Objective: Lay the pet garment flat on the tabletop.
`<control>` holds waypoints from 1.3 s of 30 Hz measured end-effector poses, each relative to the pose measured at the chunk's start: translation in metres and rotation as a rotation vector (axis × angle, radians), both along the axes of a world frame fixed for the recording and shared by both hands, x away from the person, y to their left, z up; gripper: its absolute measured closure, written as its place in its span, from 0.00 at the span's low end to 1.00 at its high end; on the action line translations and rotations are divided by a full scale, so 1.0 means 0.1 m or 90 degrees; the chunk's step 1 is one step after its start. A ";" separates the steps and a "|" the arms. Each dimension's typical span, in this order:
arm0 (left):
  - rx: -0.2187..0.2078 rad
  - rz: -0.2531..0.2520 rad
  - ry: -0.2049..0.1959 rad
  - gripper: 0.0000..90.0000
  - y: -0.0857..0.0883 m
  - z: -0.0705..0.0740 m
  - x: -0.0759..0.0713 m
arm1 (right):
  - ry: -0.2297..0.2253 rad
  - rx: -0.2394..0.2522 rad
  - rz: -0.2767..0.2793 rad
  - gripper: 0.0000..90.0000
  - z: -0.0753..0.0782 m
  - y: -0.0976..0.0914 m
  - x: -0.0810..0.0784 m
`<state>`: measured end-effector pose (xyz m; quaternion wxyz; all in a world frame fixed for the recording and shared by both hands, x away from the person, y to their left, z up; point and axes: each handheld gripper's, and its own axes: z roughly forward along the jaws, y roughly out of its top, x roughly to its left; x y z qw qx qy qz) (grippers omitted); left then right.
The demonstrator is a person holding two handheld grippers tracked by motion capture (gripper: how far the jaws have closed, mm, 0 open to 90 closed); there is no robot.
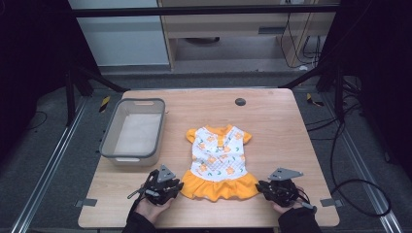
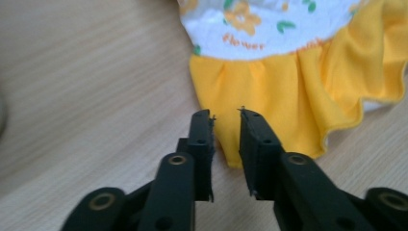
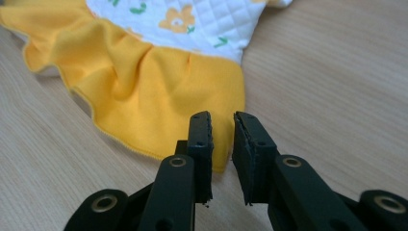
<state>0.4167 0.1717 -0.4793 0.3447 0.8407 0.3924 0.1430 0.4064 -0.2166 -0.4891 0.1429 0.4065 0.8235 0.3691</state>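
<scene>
The light wooden square table (image 1: 272, 121) carries, toward ten o'clock of its middle, a grey rectangular plastic bin (image 1: 109, 138) with nothing visible inside, its long side running from near to far; it sits well apart from the garment. At twelve o'clock near the far edge is a small round dark cap (image 1: 240, 101) set in the tabletop. Just right of centre lies a small white quilted dress with orange flower print and a yellow ruffled skirt (image 1: 218, 160), spread flat, its long axis running six to twelve, neck and short yellow sleeves toward twelve o'clock, hem toward six. Nothing lies between the dress and either tool. The left gripper (image 1: 176, 186), held in a hand at seven o'clock of the dress, sits at the hem's left corner; in the left gripper view (image 2: 226, 115) its jaws stand slightly apart over the yellow corner, gripping nothing. The right gripper (image 1: 262, 187) sits at the hem's right corner at five o'clock; in the right gripper view (image 3: 222, 118) its jaws are likewise slightly apart over the fabric's edge.
</scene>
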 end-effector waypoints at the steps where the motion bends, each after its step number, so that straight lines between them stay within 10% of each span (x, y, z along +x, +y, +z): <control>1: -0.010 0.004 -0.007 0.82 0.01 0.03 0.00 | 0.000 0.000 0.000 0.85 0.00 0.00 0.00; 10: -0.073 -0.002 -0.050 0.87 -0.08 0.28 0.02 | -0.045 0.064 0.000 0.97 0.11 0.06 0.03; 22: -0.010 -0.046 0.014 0.93 -0.53 -0.11 0.15 | -0.023 0.079 0.003 1.00 -0.05 0.41 0.38; 39: -0.004 -0.082 0.024 0.93 -0.53 -0.12 -0.07 | -0.002 0.030 0.037 1.00 -0.10 0.44 0.21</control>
